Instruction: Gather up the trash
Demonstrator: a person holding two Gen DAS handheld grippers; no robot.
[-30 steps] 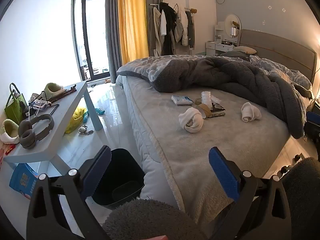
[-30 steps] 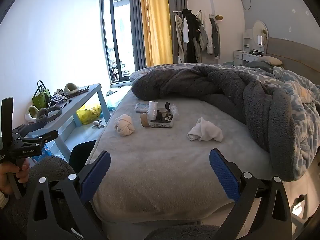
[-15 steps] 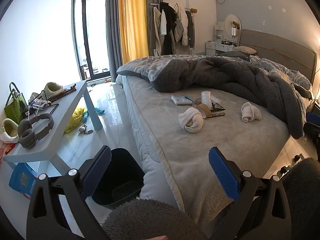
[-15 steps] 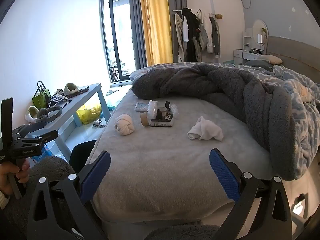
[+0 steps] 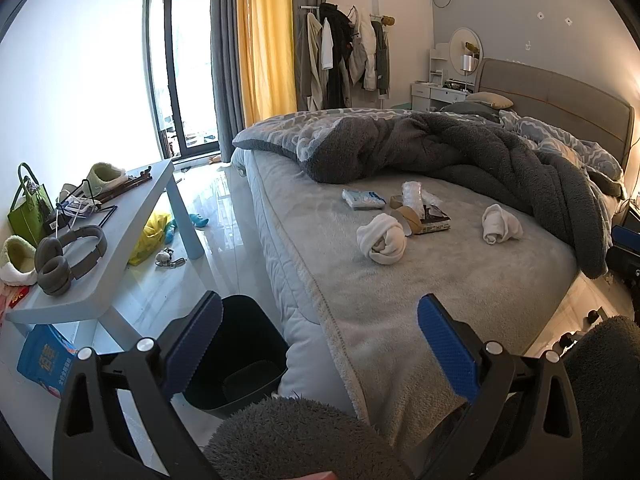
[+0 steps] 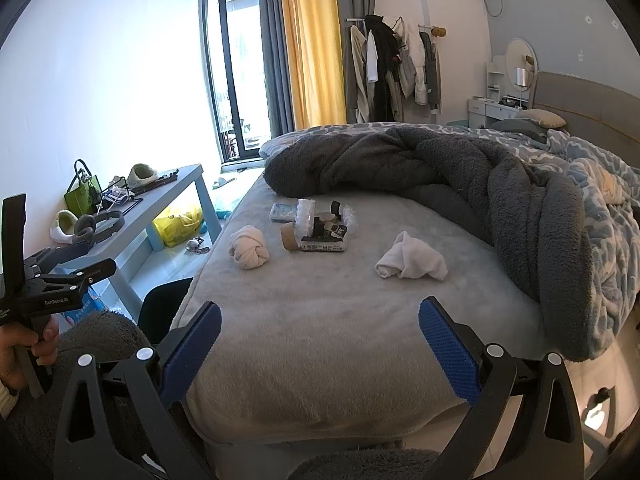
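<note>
Trash lies in a cluster on the grey bed: a clear plastic bottle (image 5: pixel 413 197) (image 6: pixel 304 216), a brown tape roll (image 5: pixel 410 218) (image 6: pixel 290 237), a black-and-white box (image 5: pixel 436 222) (image 6: pixel 326 240) and a blue-white packet (image 5: pixel 362 199) (image 6: pixel 282 212). A black bin (image 5: pixel 236 356) (image 6: pixel 166 304) stands on the floor at the bed's near corner. My left gripper (image 5: pixel 320 346) is open and empty above the bin and bed edge. My right gripper (image 6: pixel 320 346) is open and empty over the bed's foot. The left gripper also shows in the right wrist view (image 6: pixel 48 280).
Two rolled white cloths (image 5: pixel 382 238) (image 5: pixel 500 224) lie on the bed beside the trash. A dark rumpled blanket (image 5: pixel 480 152) covers the far half. A pale blue side table (image 5: pixel 120 240) with headphones, slippers and a green bag stands left. A yellow bag (image 5: pixel 150 232) lies under it.
The right gripper has drifted slightly forward and up over the bed. The left gripper has barely moved. Both stay open.
</note>
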